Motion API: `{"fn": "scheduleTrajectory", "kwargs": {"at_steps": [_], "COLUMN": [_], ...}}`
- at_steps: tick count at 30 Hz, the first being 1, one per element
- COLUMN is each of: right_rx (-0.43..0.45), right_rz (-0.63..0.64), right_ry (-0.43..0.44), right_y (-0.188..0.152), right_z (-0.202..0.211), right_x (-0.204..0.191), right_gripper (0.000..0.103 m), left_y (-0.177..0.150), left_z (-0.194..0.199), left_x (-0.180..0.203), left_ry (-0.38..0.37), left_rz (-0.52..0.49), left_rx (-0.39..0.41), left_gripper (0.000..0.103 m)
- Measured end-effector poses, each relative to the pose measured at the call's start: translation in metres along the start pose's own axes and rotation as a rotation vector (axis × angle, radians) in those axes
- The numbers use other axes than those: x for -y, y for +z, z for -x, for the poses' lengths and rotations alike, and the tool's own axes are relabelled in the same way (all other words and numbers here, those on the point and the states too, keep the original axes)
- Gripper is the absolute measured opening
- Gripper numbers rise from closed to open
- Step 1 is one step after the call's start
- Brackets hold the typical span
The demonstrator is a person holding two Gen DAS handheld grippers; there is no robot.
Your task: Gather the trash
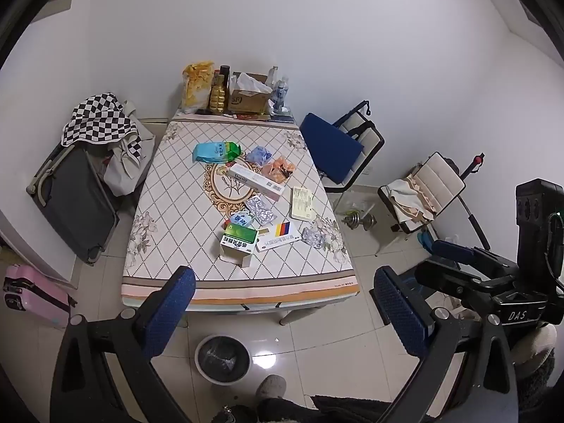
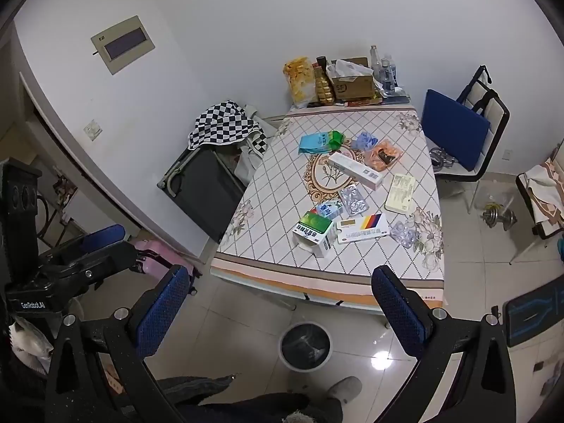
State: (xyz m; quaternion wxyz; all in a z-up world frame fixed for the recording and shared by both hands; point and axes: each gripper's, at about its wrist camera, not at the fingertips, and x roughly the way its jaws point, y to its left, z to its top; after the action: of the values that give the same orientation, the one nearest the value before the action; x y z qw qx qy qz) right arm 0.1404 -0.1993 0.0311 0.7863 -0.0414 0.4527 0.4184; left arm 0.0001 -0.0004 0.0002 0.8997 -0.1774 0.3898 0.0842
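Both grippers hang above the floor tiles short of the table, tilted downward, each with its blue-padded jaws spread wide and nothing between them: the left gripper (image 1: 282, 303) seen from its own camera, the right gripper (image 2: 282, 303) from its own.

Only the left wrist view shows the right gripper's body from outside, at the right edge, marked "DAS". Only the right wrist view shows the left gripper's body at the left edge, plus a beige wall panel (image 2: 122, 44) and a light switch (image 2: 92, 129). The pink suitcase (image 1: 33, 294) is plain in the left view and mostly hidden in the right.

On the patterned tablecloth (image 1: 169, 211) the trash lies scattered in the middle: one teal-and-green packet (image 1: 215, 151), one long white box (image 1: 255, 181), one green-and-white medicine box (image 1: 239, 243) with its end flap open, one white box with coloured stripes (image 1: 278, 237), one cream leaflet card (image 1: 302, 203), two silver blister packs (image 1: 260, 209), one clear blister pack (image 1: 313, 237), one blue wrapper (image 1: 259, 155) and one orange wrapper (image 1: 278, 169).

One round bin (image 1: 222, 359), lined in black, stands on the floor just in front of the table's near edge. Two chairs (image 1: 356, 148) stand to the right of the table. A slippered foot (image 1: 270, 386) shows beside the bin.
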Motion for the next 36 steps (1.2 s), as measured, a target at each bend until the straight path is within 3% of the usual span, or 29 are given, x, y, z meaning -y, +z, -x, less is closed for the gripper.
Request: {"fn": "scheduleTrajectory", "kwargs": {"at_steps": [36], "right_rx": [-0.022], "right_rz": [0.024], "right_ry": [0.021], "right_y": [0.005], "right_z": [-0.01], "right_x": [0.001], "right_gripper": [0.103], "left_y": [0.001], "left_z": [-0.001], "left_x": [-0.003], "left_ry": [-0.018], "left_rz": [0.011], "left_rx": [0.0], "left_gripper": [0.103]}}
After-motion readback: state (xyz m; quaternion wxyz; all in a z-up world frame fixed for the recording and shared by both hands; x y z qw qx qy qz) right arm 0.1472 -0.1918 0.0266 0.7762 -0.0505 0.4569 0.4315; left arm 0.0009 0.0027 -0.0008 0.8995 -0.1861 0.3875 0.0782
